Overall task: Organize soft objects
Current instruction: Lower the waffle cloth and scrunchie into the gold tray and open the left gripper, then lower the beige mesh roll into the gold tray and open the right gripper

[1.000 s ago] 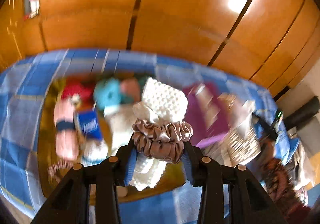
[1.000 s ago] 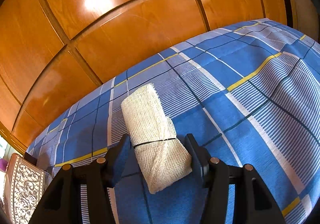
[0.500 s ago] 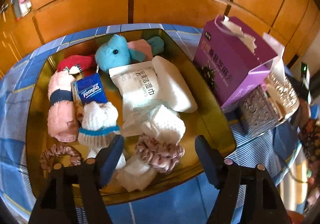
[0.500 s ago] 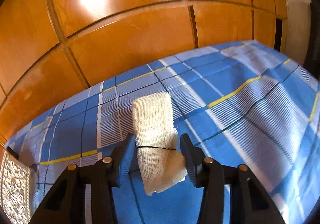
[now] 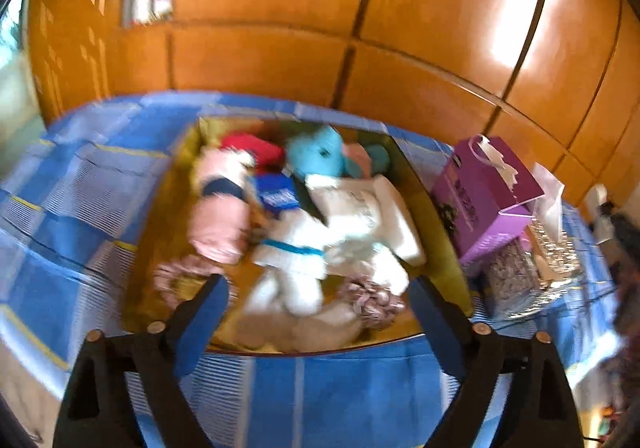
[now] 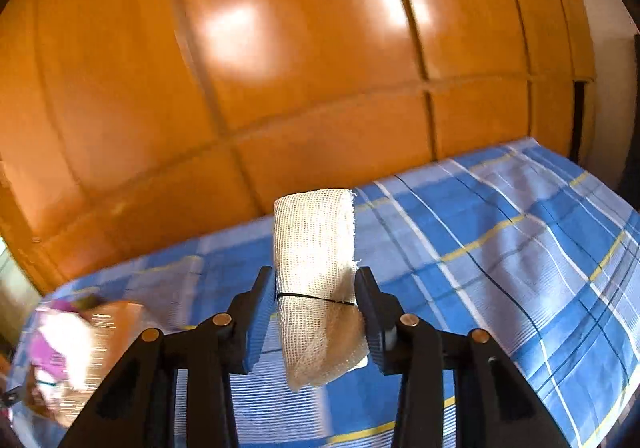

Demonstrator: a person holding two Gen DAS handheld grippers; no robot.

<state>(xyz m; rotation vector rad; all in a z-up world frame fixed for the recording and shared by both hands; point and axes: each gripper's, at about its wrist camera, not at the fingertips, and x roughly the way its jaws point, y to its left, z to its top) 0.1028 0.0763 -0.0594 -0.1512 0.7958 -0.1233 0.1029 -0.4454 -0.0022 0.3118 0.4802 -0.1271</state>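
Soft items in tray [image 5: 448,256], tissue box [image 5: 484,195] right of tray, both on cloth [image 5: 80,199]

free: bare plaid cloth [image 6: 500,248] to the right of the right claw [image 6: 316,320] | blocked: gold tray [image 5: 448,248] crowded with soft items | blocked: purple box [image 5: 484,199] and patterned box [image 5: 520,280] close beside the tray's right rim | back: wooden panel wall [image 5: 420,95] closes the far side | left claw [image 5: 316,312]: jaws opening, nothing between them
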